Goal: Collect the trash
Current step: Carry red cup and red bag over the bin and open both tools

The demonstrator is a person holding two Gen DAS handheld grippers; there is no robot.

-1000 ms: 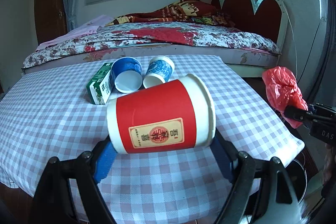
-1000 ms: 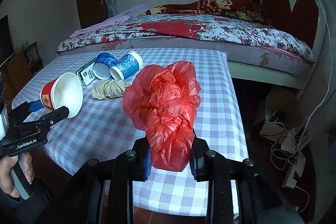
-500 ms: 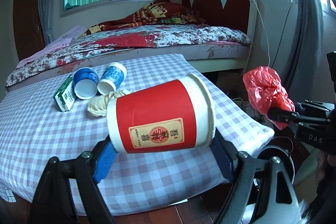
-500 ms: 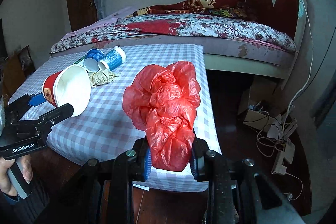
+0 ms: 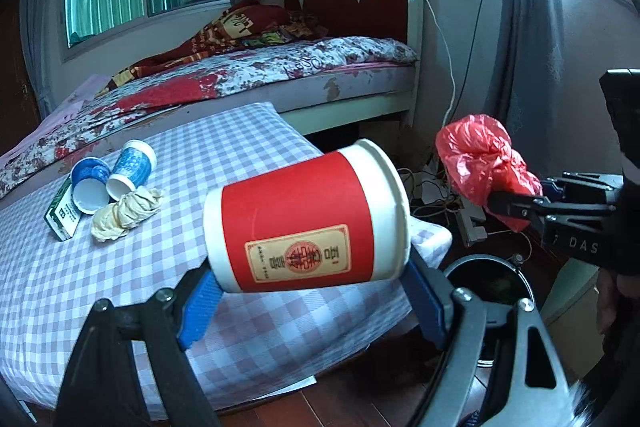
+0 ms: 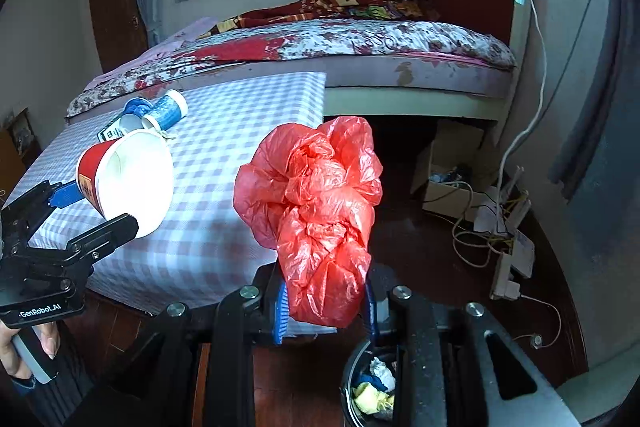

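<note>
My left gripper point(image 5: 312, 291) is shut on a red paper cup point(image 5: 308, 223) lying sideways between its blue pads, held over the table's right corner. My right gripper point(image 6: 324, 311) is shut on a crumpled red plastic bag point(image 6: 316, 211), carried past the table's edge above the floor. A black trash bin point(image 6: 372, 383) with scraps inside sits just below the right gripper; the bin point(image 5: 488, 279) also shows right of the cup. The left wrist view shows the bag point(image 5: 480, 163) and right gripper point(image 5: 516, 207); the right wrist view shows the cup point(image 6: 128, 179) in the left gripper point(image 6: 96, 211).
On the checked tablecloth point(image 5: 100, 275) lie two blue paper cups point(image 5: 112, 175), a green carton point(image 5: 60, 215) and a crumpled beige wad point(image 5: 124, 211). A bed point(image 6: 320, 47) stands behind. Cables, a power strip point(image 6: 512, 263) and a cardboard box point(image 6: 452, 163) lie on the wooden floor at right.
Both grippers have swung rightward off the table toward the floor beside it, each still holding its item. The trash bin has come into view beneath them.
</note>
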